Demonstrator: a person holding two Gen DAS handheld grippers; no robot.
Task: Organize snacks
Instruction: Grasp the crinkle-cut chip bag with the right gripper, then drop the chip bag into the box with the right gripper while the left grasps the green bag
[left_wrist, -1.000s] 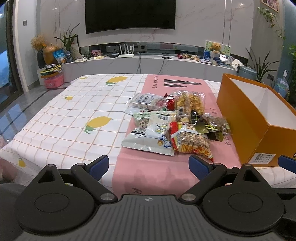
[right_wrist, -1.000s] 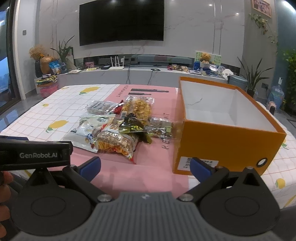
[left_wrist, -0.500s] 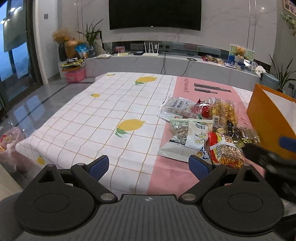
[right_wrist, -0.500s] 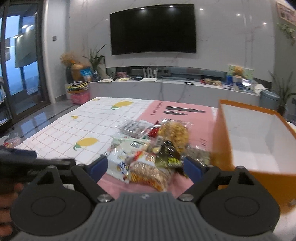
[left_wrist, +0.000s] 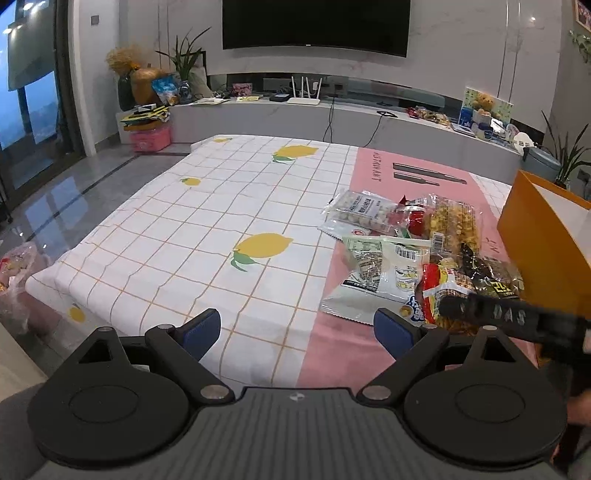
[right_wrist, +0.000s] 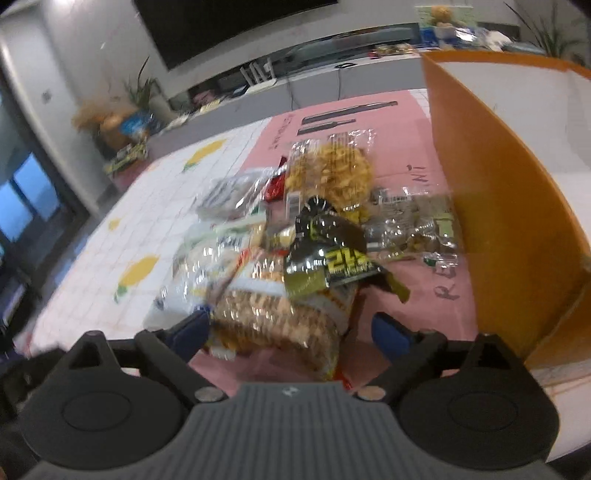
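A heap of snack bags (left_wrist: 406, 251) lies on the pink strip of the table, left of an open orange box (left_wrist: 535, 236). My left gripper (left_wrist: 295, 328) is open above the lemon-print cloth, with nothing between its fingers. In the blurred, tilted right wrist view, my right gripper (right_wrist: 291, 332) is low at the near end of the heap and its jaws are opening. A clear bag of brown snacks (right_wrist: 280, 317) lies between its fingers, and the right pad stands apart from it. A dark green bag (right_wrist: 325, 251) rests on top, with a yellow snack bag (right_wrist: 332, 173) behind.
The orange box wall (right_wrist: 498, 206) stands close on the right gripper's right. The right device's black housing (left_wrist: 498, 315) crosses the lower right of the left wrist view. White checked cloth (left_wrist: 207, 236) spreads to the left of the heap. A plastic bag (left_wrist: 18, 280) sits on the floor at left.
My right gripper has moved forward and down to the heap and rolled, so the brown snack bag now lies between its fingers. Its housing has entered the left wrist view, which swung slightly left.
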